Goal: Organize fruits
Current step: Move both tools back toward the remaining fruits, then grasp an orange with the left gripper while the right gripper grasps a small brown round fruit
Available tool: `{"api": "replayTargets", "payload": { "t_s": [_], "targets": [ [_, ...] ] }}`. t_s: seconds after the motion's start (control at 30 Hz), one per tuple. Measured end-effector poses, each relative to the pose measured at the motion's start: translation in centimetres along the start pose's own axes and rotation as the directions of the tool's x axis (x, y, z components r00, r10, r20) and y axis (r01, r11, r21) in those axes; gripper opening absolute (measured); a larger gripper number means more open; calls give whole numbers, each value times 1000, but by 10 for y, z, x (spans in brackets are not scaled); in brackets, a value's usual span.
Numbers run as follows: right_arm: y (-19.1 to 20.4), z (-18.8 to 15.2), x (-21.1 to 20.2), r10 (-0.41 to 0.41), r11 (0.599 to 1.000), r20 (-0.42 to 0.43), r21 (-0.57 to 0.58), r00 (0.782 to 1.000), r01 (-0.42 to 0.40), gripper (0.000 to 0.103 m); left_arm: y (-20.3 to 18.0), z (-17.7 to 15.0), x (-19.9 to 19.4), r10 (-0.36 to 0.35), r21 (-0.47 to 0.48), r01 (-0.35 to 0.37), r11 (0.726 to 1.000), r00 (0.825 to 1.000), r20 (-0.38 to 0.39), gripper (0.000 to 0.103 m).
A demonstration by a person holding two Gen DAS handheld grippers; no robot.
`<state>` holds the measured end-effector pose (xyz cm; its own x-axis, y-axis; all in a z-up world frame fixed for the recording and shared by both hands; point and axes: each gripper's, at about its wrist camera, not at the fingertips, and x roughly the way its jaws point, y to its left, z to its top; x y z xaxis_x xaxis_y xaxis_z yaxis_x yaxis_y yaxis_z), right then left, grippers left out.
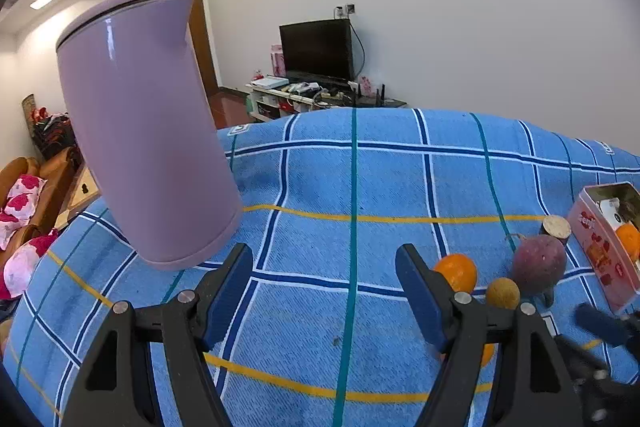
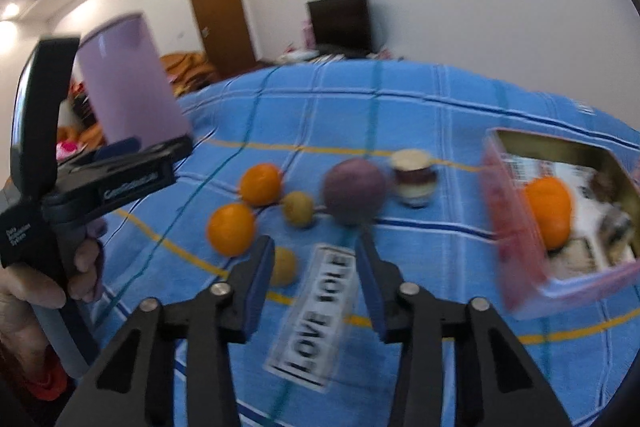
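Observation:
Two oranges (image 2: 260, 185) (image 2: 231, 229), two small yellow fruits (image 2: 298, 209) (image 2: 282, 267) and a round purple fruit (image 2: 354, 193) lie on the blue checked cloth. One more orange (image 2: 548, 211) sits in the pink tin (image 2: 516, 227) on the right. My right gripper (image 2: 316, 267) hovers just short of the fruits, its jaws narrowly apart with nothing between them; the view is blurred. My left gripper (image 1: 324, 275) is open and empty over bare cloth, with an orange (image 1: 456, 271), a yellow fruit (image 1: 503, 292) and the purple fruit (image 1: 538, 263) to its right.
A tall lilac kettle (image 1: 148, 131) stands at the left of the table. A small jar (image 2: 414, 179) stands between the purple fruit and the tin. A hand (image 2: 40, 279) holds the left gripper at the left edge. A TV stand lies beyond the table.

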<state>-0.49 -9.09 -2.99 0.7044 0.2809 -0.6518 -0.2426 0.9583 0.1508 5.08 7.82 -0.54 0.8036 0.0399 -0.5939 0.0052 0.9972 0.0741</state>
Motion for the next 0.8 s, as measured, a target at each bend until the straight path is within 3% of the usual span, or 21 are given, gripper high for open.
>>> {"api": "replayTargets", "payload": {
  "t_s": [0.27, 0.47, 0.57, 0.7, 0.77, 0.8],
  "targets": [
    [19, 6, 38, 28, 999, -133, -35, 991, -33, 29, -6, 1, -11, -85, 46, 85, 995, 996, -14, 75],
    [9, 5, 43, 77, 997, -152, 11, 985, -77, 29, -17, -4, -7, -148, 64, 152, 986, 987, -56, 75],
    [-2, 4, 28, 67, 997, -100, 38, 993, -64, 29, -28, -8, -7, -229, 87, 237, 968, 969, -93, 75],
    [-24, 2, -4, -30, 996, 32, 85, 999, 27, 29, -45, -14, -11, -280, 136, 292, 947, 955, -101, 75],
    [-35, 1, -12, -50, 991, 72, 128, 996, 40, 29, -52, -17, -8, -280, 149, 297, 943, 952, -125, 75],
    [-38, 2, -14, -55, 989, 83, 144, 995, 43, 29, -55, -19, -4, -266, 160, 287, 944, 954, -138, 69]
  ]
}}
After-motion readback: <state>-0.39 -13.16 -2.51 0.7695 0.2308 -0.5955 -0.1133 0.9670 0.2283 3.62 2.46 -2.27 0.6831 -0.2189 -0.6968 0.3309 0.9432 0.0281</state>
